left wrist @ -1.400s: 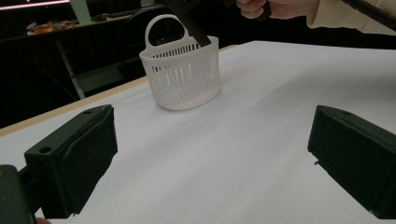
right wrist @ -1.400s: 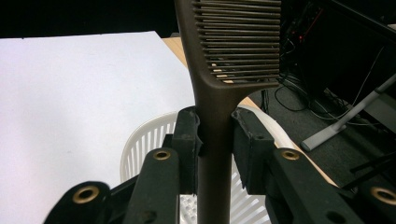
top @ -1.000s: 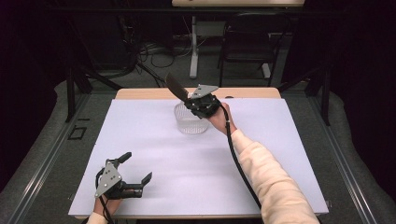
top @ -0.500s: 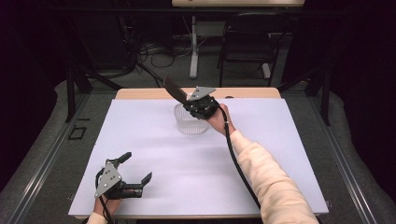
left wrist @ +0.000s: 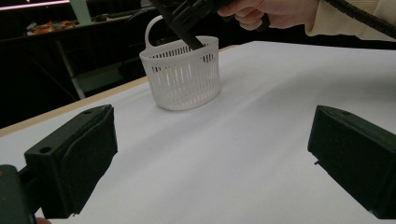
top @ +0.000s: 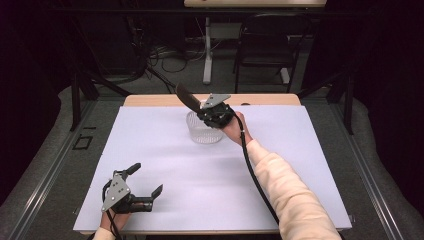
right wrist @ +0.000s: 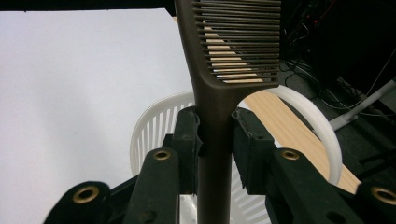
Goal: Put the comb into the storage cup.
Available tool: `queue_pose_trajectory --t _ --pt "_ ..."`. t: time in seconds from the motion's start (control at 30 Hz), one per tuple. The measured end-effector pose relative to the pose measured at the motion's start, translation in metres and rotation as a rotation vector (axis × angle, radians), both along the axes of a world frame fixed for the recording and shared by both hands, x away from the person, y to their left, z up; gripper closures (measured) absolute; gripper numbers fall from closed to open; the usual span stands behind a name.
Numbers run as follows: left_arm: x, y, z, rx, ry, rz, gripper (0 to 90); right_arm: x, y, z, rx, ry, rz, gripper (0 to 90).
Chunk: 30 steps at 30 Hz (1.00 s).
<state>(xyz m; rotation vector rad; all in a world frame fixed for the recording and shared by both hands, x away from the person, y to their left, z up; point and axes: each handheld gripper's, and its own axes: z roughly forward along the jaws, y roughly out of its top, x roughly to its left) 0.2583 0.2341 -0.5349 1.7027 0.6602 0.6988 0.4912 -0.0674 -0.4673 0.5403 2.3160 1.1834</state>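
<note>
Fingers of your right gripper clamp a brown comb's handle, lowering it into the white basket at the far surface; your left gripper rests near, fingers apart.

A dark brown comb with fine teeth at its upper end stands tilted over a white slotted basket with a loop handle, which sits upright at upper centre of the high view on the white sheet.
</note>
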Motion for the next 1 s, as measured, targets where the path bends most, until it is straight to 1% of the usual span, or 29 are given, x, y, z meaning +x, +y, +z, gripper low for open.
queue_pose_trajectory --t 0.23,0.47,0.53,0.57,0.7,0.87,0.9,0.93,1.0 --pt "0.0001 0.0 -0.0001 -0.001 0.0 0.0 1.3 0.0007 0.0009 -0.0045 -0.012 0.009 0.005 72.1" --pt "-0.0003 0.0 0.0002 0.002 0.001 -0.001 1.3 0.0002 0.0023 -0.0048 -0.025 0.018 0.009 72.1" --pt "0.0 0.0 0.0 0.0 0.002 0.0 1.3 0.0005 0.0021 -0.0049 -0.023 0.016 0.01 72.1" --pt "0.0001 -0.0002 -0.0001 -0.001 0.002 0.001 1.3 0.0014 0.0017 -0.0051 -0.031 0.012 0.014 72.0" --pt "-0.0001 -0.0001 0.0 0.001 0.002 0.002 1.3 0.0019 0.0013 -0.0061 -0.033 0.022 0.008 72.0" --pt "0.0002 -0.0003 -0.0001 -0.001 0.003 -0.001 1.3 0.0013 0.0024 -0.0059 -0.033 0.011 0.01 72.0" --pt "0.0001 -0.0001 -0.0001 -0.001 0.002 -0.001 1.3 0.0014 0.003 -0.0057 -0.042 0.01 0.012 72.0" --pt "0.0 0.0001 0.0 0.001 0.001 -0.001 1.3 0.0014 0.0034 -0.006 -0.045 0.016 0.012 72.0" --pt "-0.0002 0.0002 0.0002 0.001 0.0 -0.003 1.3 0.0021 0.0045 -0.0075 -0.046 0.013 0.011 72.0"
